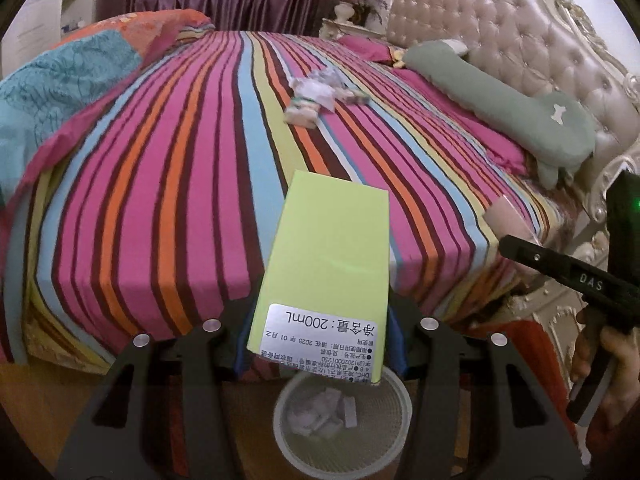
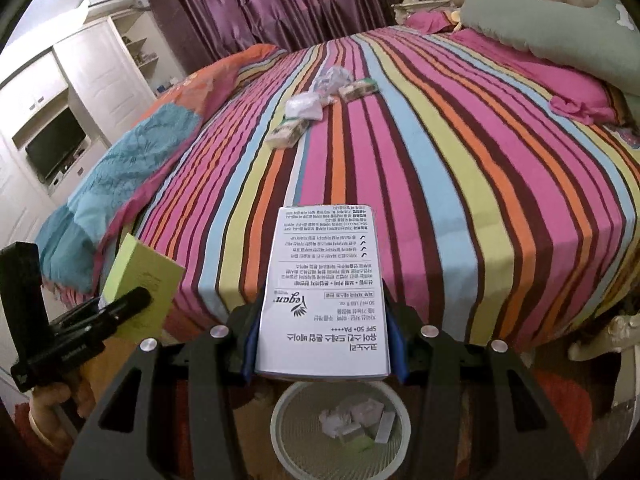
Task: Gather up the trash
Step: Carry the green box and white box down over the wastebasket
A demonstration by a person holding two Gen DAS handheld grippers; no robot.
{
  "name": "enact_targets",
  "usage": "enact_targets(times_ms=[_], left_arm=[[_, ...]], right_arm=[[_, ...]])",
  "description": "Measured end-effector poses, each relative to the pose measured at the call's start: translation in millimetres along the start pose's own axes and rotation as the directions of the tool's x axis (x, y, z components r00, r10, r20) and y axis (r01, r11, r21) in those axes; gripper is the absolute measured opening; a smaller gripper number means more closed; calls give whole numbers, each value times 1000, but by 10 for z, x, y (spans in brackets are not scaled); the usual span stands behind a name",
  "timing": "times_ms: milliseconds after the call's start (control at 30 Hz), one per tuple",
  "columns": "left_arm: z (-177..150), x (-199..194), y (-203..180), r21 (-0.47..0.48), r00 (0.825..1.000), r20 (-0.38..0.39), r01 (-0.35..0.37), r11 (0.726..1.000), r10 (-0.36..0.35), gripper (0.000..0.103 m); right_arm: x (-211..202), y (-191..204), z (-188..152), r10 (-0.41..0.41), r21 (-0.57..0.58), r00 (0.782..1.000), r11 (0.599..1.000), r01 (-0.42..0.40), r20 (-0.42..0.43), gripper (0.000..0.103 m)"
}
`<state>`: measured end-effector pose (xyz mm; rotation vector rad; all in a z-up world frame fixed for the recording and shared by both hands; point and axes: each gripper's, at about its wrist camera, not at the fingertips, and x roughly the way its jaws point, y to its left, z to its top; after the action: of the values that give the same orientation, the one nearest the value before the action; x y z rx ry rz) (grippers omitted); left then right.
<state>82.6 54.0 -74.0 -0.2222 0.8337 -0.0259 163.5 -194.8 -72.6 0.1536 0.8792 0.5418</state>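
Your left tool (image 1: 320, 344) is clenched on a lime-green box (image 1: 328, 264), which sticks out forward from between the blue-padded fingers with its silver label facing the camera. Directly below the box's near end sits the white mesh waste basket (image 1: 400, 400) on the floor at the foot of the bed, with crumpled paper and small cartons already lying inside it.

Your right tool (image 2: 322, 348) is clenched on a white printed box (image 2: 326, 288), its text upside down in the right wrist view, and this box too hangs just above the basket's rim. From the right wrist view the green box in your left tool shows at the lower left, well apart from the white box; from the left wrist view your right tool and the hand (image 1: 612, 364) that holds it show at the right edge.

More trash lies on the striped bedspread (image 2: 460, 184) towards the far middle of the bed: a crumpled plastic wrapper (image 2: 332, 78), a white wad (image 2: 304, 108) and two small patterned packets (image 2: 288, 132), close together. A long green pillow (image 1: 512, 108) rests against the tufted headboard (image 1: 520, 28).
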Motion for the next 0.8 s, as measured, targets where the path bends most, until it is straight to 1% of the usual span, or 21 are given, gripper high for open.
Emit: enact_targets(times_ms=[233,367,467,567,667,800], left_arm=[[-349,98,-199,29,998,-63,1,1000,1,51],[-542,193,-253,13,993,-113,25,1000,-24,51],[-685,289,-316,8,987,-157,46,999,-44,51],[-828,418,-350,-3,975,-216,57,998,-57,51],[-928,530,-374,-3,963,-264,52,999,-51,51],[-1039,688,-410,3,943,-330,43,999,-40,51]], right_arm=[[40,85,-264,-4,-10,998,1000,4,-56,47],[93,99,-428,-13,-1,995,1000,13,-100,47],[143,85,-547,-23,5,991,1000,24,-133,47],[218,63,-670,-32,20,984,999,36,-176,47],[329,29,-785,-26,48,972,998,38,-234,47],[498,-9,-955,-44,48,950,997,62,-310,47]])
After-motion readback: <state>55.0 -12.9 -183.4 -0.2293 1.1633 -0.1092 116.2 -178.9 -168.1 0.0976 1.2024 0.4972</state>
